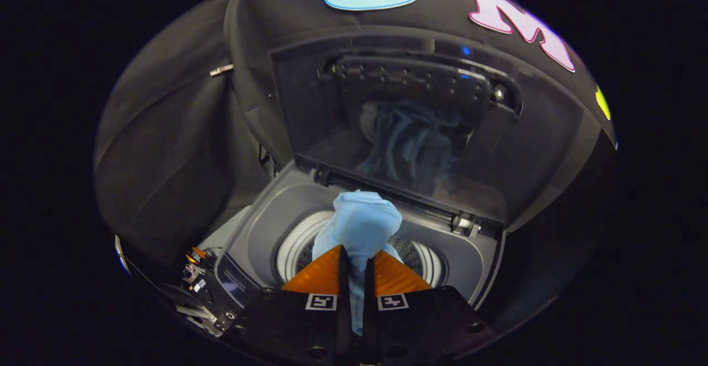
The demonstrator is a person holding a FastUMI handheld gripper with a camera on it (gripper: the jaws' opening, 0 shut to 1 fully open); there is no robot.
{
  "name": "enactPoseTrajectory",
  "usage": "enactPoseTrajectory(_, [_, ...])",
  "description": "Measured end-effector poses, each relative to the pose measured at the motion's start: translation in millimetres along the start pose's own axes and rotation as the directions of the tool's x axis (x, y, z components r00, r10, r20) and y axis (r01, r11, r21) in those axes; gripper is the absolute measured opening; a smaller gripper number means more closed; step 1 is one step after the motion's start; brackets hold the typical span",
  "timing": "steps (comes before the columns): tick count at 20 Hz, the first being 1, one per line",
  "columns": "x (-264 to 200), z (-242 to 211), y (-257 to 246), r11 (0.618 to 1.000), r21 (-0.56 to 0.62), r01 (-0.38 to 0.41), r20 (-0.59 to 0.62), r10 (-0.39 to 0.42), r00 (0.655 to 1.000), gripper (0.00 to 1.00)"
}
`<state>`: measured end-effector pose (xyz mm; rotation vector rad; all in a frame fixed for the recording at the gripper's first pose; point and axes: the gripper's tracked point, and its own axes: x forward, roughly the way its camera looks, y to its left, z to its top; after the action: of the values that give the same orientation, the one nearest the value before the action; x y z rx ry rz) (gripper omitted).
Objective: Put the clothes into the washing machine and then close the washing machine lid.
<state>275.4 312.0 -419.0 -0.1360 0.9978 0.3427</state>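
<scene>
Holding a light blue cloth (362, 225) pinched tight in the gripper (357, 263), low in the middle of the frame, both fingers pressed on it with only a thin strip of fabric showing between them. Bunched up just ahead of the tips, hanging right over the round drum opening (426, 261) of the washing machine (260, 228), which sits in the lower middle. Lid (420, 134) standing open and tilted back across the center of the frame, a dim reflection of the cloth in its glass. Probably best to keep the pinch firm, bring the bundle further down past the grey rim and toward the center of the drum before spreading the fingers, so no corner ends up draped over the edge and gets caught when the lid comes down. Looks like the loading half is nearly there, lid closing not yet done. Worth steering clear of the hinge (464, 223) at the back right on the way out.
</scene>
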Motion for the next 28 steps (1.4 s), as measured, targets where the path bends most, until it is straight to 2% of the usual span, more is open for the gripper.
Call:
enactPoseTrajectory(4, [-3.8, 2.8, -3.5, 1.0, 0.019, 0.011, 0.021, -0.011, 1.0, 1.0])
enactPoseTrajectory(13, [-31.2, 34.0, 8.2, 1.0, 0.001, 0.028, 0.11, -0.028, 0.994, 0.99])
enactPoseTrajectory(19, [-76.1, 84.0, 13.9, 0.998, -0.011, 0.058, 0.251, -0.054, 0.967, 0.98])
enactPoseTrajectory(28, [-149.6, 180.6, -15.5, 0.994, 0.081, 0.076, 0.395, -0.102, 0.913, 0.98])
